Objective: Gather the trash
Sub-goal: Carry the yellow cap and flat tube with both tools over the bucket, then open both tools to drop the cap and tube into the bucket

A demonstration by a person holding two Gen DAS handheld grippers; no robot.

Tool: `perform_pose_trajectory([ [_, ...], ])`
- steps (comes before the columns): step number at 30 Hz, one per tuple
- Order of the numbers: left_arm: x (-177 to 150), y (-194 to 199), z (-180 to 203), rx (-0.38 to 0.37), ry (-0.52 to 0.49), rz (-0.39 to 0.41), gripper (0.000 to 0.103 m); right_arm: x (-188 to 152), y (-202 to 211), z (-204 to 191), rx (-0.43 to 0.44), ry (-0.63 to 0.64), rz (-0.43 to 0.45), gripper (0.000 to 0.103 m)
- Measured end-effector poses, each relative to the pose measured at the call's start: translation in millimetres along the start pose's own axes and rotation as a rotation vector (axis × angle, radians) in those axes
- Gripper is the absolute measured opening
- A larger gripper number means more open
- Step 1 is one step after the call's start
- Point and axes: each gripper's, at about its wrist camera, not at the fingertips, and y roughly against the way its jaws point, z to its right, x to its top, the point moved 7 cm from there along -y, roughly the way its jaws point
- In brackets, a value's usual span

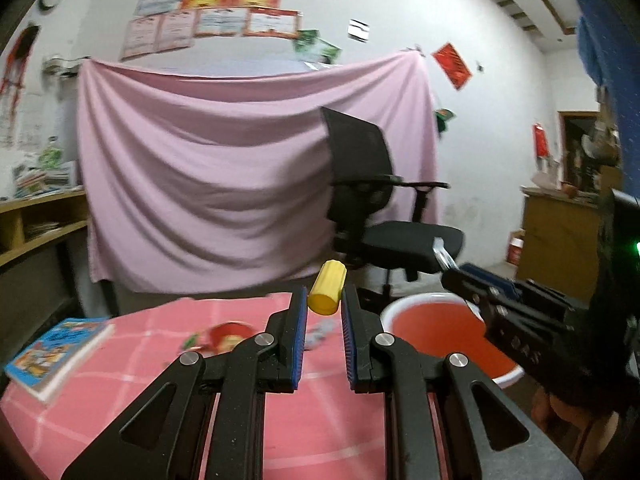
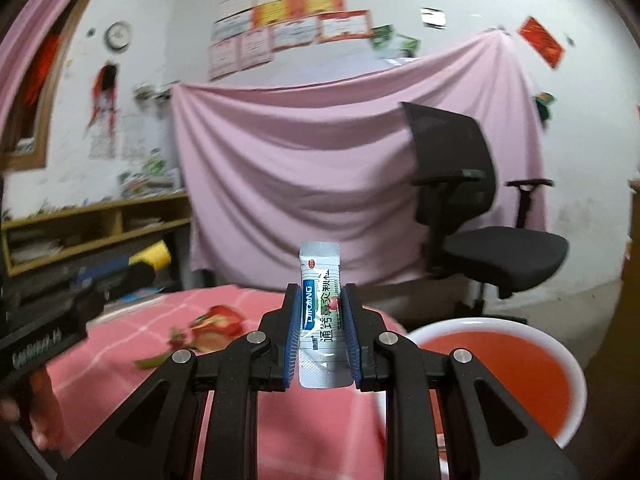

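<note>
In my left gripper (image 1: 324, 300) the tips are clamped on a yellow ribbed cap (image 1: 327, 288), which sticks out past the fingers and tilts up and away from me. My right gripper (image 2: 320, 300) is clenched on a white sachet (image 2: 320, 316) with blue and green print; it stands upright between the blue pads (image 2: 293, 332) and rises above the fingertips. Both grippers hang over the table, which is covered by a pink checked cloth (image 1: 160, 360). On that cloth, just past my left fingers, lie a red wrapper (image 2: 218, 326) and a small grey scrap (image 1: 320, 330) — both blurred, so I cannot say more of them. A colourful book (image 1: 56, 354) lies flat near the cloth's left edge. Off the table's right side, lower down, sits a red basin with a white rim (image 2: 500, 364); from the left camera my right gripper shows above it, holding the sachet's silvery end (image 1: 442, 254) out over the far rim. Farther back a black office chair (image 1: 380, 200) stands in front of a pink sheet (image 1: 220, 180) hung across the wall. A wooden shelf (image 1: 40, 216) with stacked papers runs along the left — above it all, a row of certificates (image 1: 224, 12) and a round clock (image 2: 118, 35) hang on the white wall.
</note>
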Motion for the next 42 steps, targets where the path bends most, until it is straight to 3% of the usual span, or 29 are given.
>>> perform_pose_trajectory([
  [5, 5.9, -28.5, 37.7, -0.069, -0.017, -0.034, 0.014, 1.7, 6.3, 50.2, -0.068, -0.127, 0.013, 0.019],
  [14, 1.4, -86.6, 87.0, -0.172, 0.013, -0.183, 0.014, -20.3, -2.1, 116.8, -0.171, -0.359, -0.083, 0.02],
  [19, -13.5, -111.4, 99.2, -0.196, 0.019, -0.287, 0.014, -28.5, -3.2, 127.2, -0.185, -0.381, -0.132, 0.02],
  [27, -28.6, -147.2, 105.8, -0.233, 0.109, -0.433, 0.014, -46.9, -8.5, 144.7, -0.205, -0.446, -0.22, 0.02],
  [33, -46.2, -161.0, 102.9, -0.224, 0.143, -0.555, 0.014, -59.5, -15.4, 146.0, -0.211, -0.46, -0.291, 0.02],
  [36, -50.0, -162.8, 98.0, -0.218, 0.171, -0.582, 0.019, -63.3, -17.0, 145.9, -0.216, -0.46, -0.311, 0.02],
  [38, -49.9, -161.6, 95.0, -0.221, 0.192, -0.582, 0.03, -64.3, -16.4, 146.5, -0.219, -0.464, -0.314, 0.024],
  [40, -48.4, -160.3, 89.6, -0.219, 0.218, -0.575, 0.031, -64.2, -16.4, 147.0, -0.222, -0.466, -0.312, 0.031],
  [42, -47.8, -159.2, 84.1, -0.208, 0.236, -0.569, 0.031, -64.3, -17.6, 148.5, -0.223, -0.468, -0.314, 0.032],
])
